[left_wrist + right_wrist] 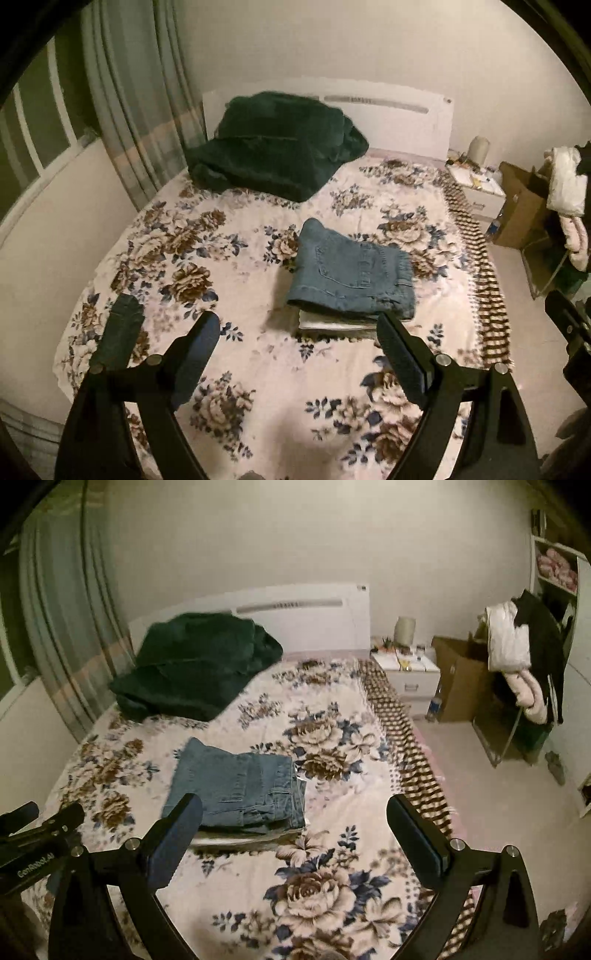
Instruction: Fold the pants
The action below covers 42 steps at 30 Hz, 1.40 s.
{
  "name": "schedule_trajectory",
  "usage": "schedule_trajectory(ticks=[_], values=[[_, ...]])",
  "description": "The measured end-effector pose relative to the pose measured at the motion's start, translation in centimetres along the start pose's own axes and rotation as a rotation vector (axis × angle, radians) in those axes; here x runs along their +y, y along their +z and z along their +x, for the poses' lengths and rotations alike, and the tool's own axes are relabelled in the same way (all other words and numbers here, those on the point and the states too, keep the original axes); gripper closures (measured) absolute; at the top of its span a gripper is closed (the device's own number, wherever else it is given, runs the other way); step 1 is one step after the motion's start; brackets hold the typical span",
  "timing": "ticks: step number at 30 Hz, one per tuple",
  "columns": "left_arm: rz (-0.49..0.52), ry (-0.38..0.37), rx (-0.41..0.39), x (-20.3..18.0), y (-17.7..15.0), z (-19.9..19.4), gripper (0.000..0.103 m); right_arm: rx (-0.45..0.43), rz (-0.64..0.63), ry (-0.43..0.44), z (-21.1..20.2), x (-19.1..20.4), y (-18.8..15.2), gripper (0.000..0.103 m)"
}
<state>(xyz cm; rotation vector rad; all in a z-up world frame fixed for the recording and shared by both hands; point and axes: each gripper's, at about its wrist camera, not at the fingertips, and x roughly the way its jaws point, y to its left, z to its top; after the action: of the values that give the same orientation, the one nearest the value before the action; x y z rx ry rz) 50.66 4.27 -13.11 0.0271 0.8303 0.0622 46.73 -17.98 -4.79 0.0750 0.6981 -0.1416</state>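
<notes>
A pair of blue jeans point(351, 273) lies folded into a compact stack in the middle of the floral bedspread point(258, 369), on top of a folded pale garment point(332, 325). The jeans also show in the right wrist view point(240, 790). My left gripper point(299, 332) is open and empty, held above the bed just in front of the jeans. My right gripper point(295, 812) is open and empty, to the right of the stack. The left gripper's body point(40, 834) shows at the left edge of the right wrist view.
A dark green blanket point(273, 151) is heaped near the white headboard point(399, 122). Curtains point(129, 110) hang at the left. A white nightstand point(406, 675), a cardboard box point(458, 679) and a rack of clothes point(524, 657) stand right of the bed.
</notes>
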Motion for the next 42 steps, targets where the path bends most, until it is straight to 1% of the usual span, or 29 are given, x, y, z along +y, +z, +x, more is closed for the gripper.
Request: schedule_trajectory(ticks=[3,5,9,11,12,13,14,15,17,20,25,29,32,37,42], values=[[0.0,0.001,-0.029,0.6,-0.9,-4.3,0.016,-0.026,-0.011,0.011,-6.7,0.1,-0.2,0.001],[-0.02,-0.025,-0.042,1.3,-1.6,-7.5,0.016,-0.055,-0.027,0.0,-11.0,0.2,-0.4,0.001],[-0.032,-0.051,-0.059,2.3,-2.7,-11.6,0.016,-0.12,-0.047,-0.02,-19.6,0.9,-1.2,0.001],[-0.023,-0.05,-0.072,2.7,-3.3,-13.3,0.016,-0.143,-0.046,-0.026,-22.7,1.2,-1.8,0.0],[-0.021,-0.052,-0.08,2.8,-3.7,-14.0,0.015,-0.154,-0.048,-0.032,-24.0,1.4,-2.0,0.0],[-0.016,-0.048,-0.085,3.0,-4.0,-14.6,0.008,-0.164,-0.049,-0.036,-25.2,1.6,-2.3,0.0],[-0.013,-0.049,-0.088,3.1,-4.3,-15.1,0.005,-0.172,-0.05,-0.034,-26.2,1.8,-2.6,0.0],[-0.013,-0.053,-0.091,3.2,-4.6,-15.6,0.004,-0.171,-0.048,-0.028,-27.0,1.9,-2.8,0.0],[-0.012,-0.062,-0.099,3.4,-4.8,-16.2,0.001,-0.164,-0.047,-0.017,-28.3,2.1,-3.0,0.0],[-0.008,-0.064,-0.119,3.4,-4.9,-17.0,0.001,-0.153,-0.044,-0.011,-29.6,2.2,-3.3,0.0],[-0.015,-0.06,-0.138,3.5,-5.2,-18.4,0.001,-0.151,-0.041,-0.002,-29.4,2.1,-3.1,0.0],[-0.012,-0.056,-0.147,3.4,-5.3,-18.8,0.001,-0.15,-0.039,0.002,-29.9,1.8,-3.1,0.0],[-0.001,-0.066,-0.149,3.0,-5.3,-19.0,0.001,-0.145,-0.033,-0.001,-30.0,1.5,-3.0,0.0],[0.007,-0.065,-0.15,2.5,-5.2,-19.4,0.001,-0.122,-0.038,0.011,-28.4,1.4,-2.1,0.0],[0.02,-0.073,-0.128,2.4,-5.2,-19.3,0.001,-0.104,-0.041,0.017,-27.6,1.4,-1.8,0.0]])
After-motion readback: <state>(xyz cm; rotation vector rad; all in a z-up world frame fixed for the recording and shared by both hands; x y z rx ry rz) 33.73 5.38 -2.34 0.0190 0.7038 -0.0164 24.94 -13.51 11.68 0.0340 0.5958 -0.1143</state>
